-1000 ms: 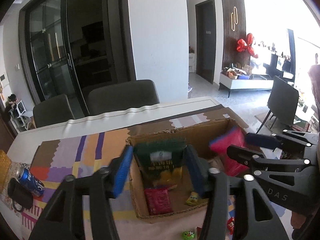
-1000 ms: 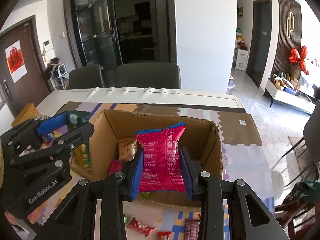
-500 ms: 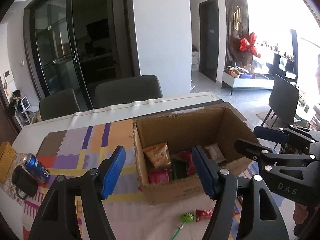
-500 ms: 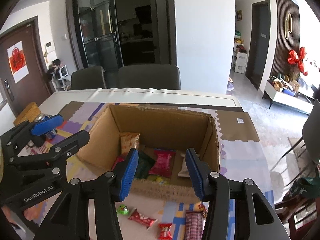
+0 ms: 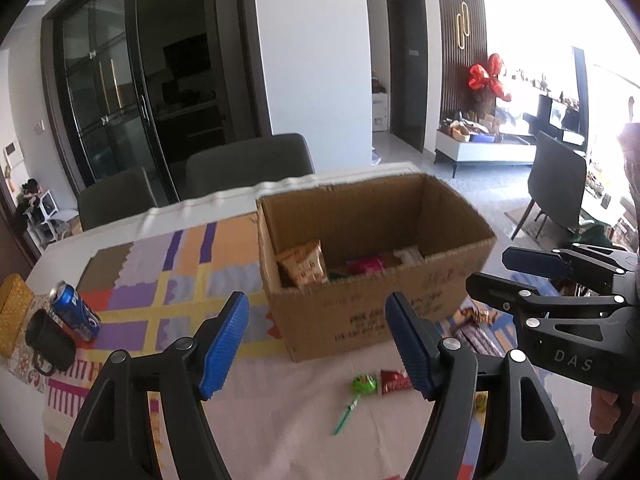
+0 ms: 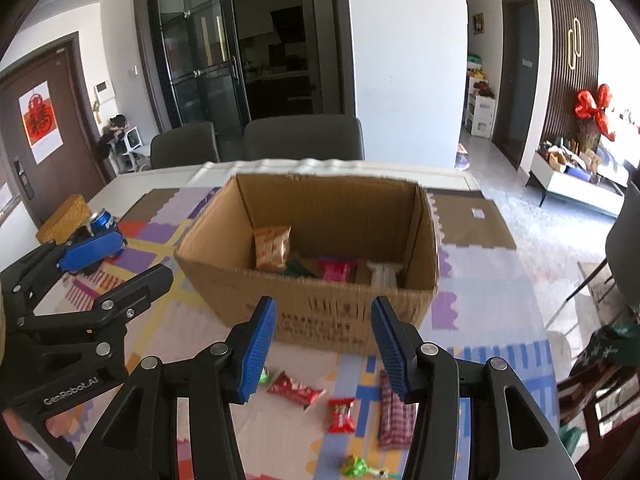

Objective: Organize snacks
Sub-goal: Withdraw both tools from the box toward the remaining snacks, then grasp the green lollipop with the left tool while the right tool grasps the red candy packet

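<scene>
An open cardboard box stands on the patterned table mat. Inside lie an orange packet, a pink packet and a dark green one. My left gripper hovers in front of the box's near wall, open and empty. My right gripper is beside it, also open with nothing between its pads. Loose snacks lie on the table before the box: a green lollipop, a red packet, a small red candy and a dark red bar.
At the table's left end stand a blue soda can, a black mug and a gold box. Two grey chairs are pushed in at the far side. Another chair stands off to the right.
Both grippers let go of their packets, the green one from the left and the pink one from the right, which now lie in the box. Both drew back towards me, jaws wider.
</scene>
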### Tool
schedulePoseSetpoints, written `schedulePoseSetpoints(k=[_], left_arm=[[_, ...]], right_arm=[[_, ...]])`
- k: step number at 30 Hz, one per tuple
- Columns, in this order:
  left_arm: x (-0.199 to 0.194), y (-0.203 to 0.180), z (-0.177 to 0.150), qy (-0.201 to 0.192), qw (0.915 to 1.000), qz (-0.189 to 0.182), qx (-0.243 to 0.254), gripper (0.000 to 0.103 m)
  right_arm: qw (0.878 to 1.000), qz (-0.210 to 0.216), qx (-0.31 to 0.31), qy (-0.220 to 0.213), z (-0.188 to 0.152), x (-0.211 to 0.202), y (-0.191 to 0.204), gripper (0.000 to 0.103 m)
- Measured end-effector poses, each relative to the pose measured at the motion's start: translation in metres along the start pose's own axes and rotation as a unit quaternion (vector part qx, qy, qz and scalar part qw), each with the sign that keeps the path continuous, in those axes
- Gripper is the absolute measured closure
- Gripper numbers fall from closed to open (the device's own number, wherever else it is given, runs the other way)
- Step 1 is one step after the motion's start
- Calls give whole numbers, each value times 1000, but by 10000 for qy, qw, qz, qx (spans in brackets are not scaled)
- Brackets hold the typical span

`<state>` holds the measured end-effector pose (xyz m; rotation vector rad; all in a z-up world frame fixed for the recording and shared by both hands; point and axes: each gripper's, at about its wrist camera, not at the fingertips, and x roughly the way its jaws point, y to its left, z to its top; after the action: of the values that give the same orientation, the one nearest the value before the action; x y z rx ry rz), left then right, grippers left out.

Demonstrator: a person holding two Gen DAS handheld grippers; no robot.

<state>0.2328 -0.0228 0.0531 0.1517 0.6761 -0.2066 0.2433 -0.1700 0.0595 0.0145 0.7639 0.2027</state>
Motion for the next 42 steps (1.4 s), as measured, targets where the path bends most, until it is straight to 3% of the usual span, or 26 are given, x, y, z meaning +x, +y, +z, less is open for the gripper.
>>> schedulePoseSetpoints(k=[24,42], left_arm=[[38,-4,-77,1005,9944,-288,-133,33],[93,-13,-95,1599,9861,-445,72,34]], right_arm=[[9928,125,424,1111,-83,42,-7,53],[9846,-102,500,1672,-108,78,-17,53]])
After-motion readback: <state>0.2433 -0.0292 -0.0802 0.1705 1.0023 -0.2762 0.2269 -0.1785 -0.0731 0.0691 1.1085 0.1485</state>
